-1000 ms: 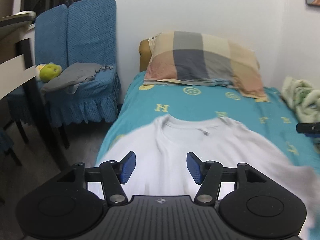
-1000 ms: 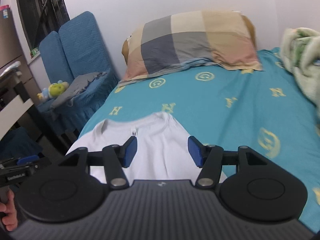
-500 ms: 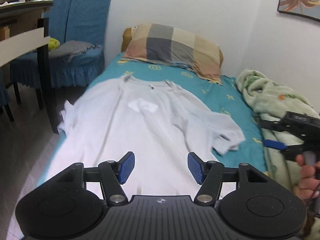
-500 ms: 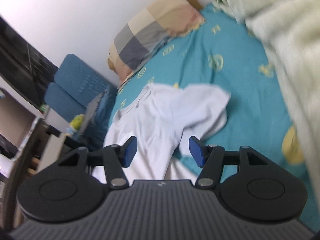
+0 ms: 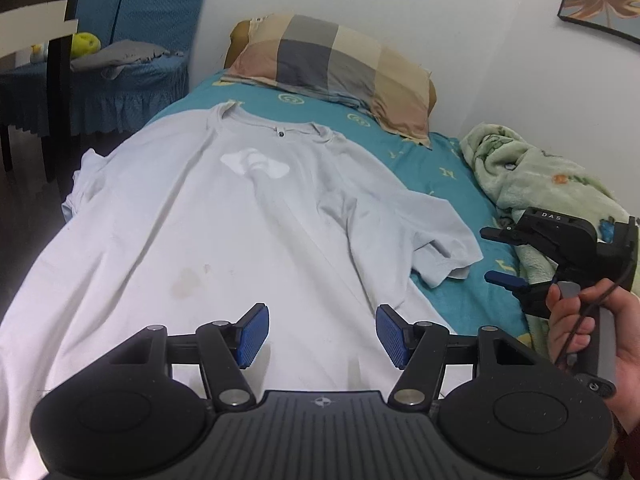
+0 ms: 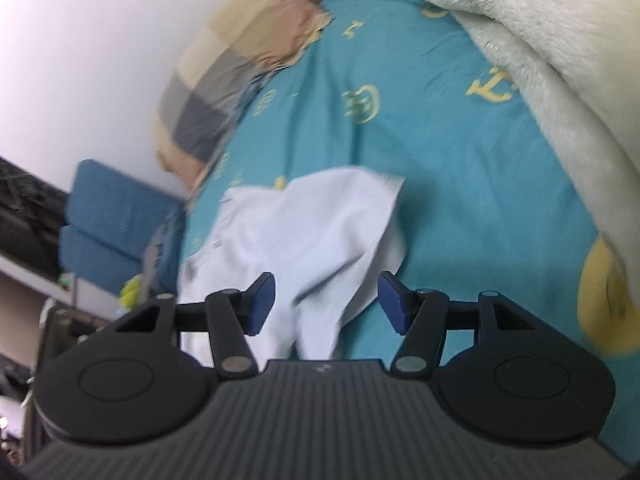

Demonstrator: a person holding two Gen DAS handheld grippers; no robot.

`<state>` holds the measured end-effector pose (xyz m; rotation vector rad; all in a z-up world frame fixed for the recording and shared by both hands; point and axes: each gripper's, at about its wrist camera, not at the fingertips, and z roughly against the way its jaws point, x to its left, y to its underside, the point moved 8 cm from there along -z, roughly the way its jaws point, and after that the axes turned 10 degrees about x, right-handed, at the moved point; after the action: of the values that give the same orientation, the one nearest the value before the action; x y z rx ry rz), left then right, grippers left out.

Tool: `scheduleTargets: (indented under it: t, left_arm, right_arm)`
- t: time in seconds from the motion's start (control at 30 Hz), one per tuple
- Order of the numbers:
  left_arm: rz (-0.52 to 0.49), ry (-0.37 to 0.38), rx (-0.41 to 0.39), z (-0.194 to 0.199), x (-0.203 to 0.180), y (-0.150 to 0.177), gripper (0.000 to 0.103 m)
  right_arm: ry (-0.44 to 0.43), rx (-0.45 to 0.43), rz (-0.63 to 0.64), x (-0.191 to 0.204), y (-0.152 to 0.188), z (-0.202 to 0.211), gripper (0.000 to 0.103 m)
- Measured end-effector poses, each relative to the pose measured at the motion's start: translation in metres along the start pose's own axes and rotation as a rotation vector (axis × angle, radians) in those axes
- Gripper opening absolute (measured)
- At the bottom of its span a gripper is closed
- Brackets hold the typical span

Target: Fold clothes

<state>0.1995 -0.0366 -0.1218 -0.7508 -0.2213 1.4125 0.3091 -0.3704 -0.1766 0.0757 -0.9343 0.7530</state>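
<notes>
A white T-shirt (image 5: 224, 232) lies spread flat on the teal bed sheet (image 5: 432, 168), collar toward the pillow. Its right sleeve (image 5: 436, 240) lies out to the right, and shows blurred in the right wrist view (image 6: 328, 224). My left gripper (image 5: 320, 334) is open and empty, held over the shirt's lower part. My right gripper (image 6: 326, 300) is open and empty, tilted above the right sleeve. It also shows at the right edge of the left wrist view (image 5: 520, 256), held in a hand, beside the sleeve.
A checked pillow (image 5: 336, 68) lies at the head of the bed. A green fleece blanket (image 5: 536, 176) is bunched along the right side by the wall. Blue-covered chairs (image 5: 128, 40) with grey cloth and a yellow toy stand left of the bed.
Both grippers have pulled back from near the collar toward the shirt's lower end. The right gripper has swung right and tilted over the sleeve. Both stay open.
</notes>
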Motion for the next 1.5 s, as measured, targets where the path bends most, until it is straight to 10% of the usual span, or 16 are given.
scheduleTargets:
  t: [0.2,0.3,0.4,0.6,0.93,1.3,1.5]
  left_arm:
    - [0.053,0.031,0.022,-0.028,0.015,-0.007,0.062]
    - [0.078,0.048,0.028,-0.034,0.019,-0.008,0.062]
    - [0.095,0.058,0.021,-0.035,0.023,-0.009,0.062]
    - [0.121,0.089,-0.007,-0.028,0.025,-0.014,0.061]
    - [0.116,0.096,-0.004,-0.029,0.026,-0.015,0.061]
    - [0.106,0.097,0.014,-0.03,0.026,-0.01,0.061]
    - [0.126,0.09,0.027,-0.033,0.029,-0.01,0.061]
  right_arm:
    - [-0.001,-0.005,-0.005,-0.012,-0.032,-0.041,0.056]
    - [0.063,-0.027,0.039,-0.004,-0.048,-0.051,0.011]
    - [0.108,-0.089,0.094,0.021,-0.074,-0.046,0.004]
    - [0.1,-0.28,0.356,0.129,-0.136,0.003,0.003]
    - [0.251,-0.33,0.541,0.126,-0.143,-0.002,0.005]
    - [0.37,-0.167,0.323,0.013,-0.105,-0.012,0.011]
    - [0.176,-0.15,0.231,0.025,-0.065,0.005,0.049]
